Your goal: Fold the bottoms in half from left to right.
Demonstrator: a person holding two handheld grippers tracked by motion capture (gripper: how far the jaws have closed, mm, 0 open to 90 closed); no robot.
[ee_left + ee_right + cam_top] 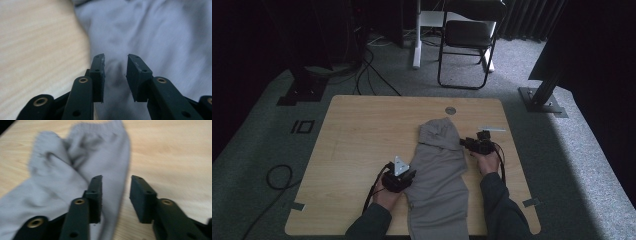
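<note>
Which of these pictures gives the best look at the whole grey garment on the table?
The high view: the grey garment lies full length there, from its far end to the table's near edge. The left gripper view gives a blurred close-up of cloth; the right gripper view shows one bunched end.

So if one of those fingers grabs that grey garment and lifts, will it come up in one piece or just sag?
The grey garment would probably sag and drape: it lies creased and folded on the table. It looks soft and light, so a push would likely bunch it up rather than slide it whole.
</note>
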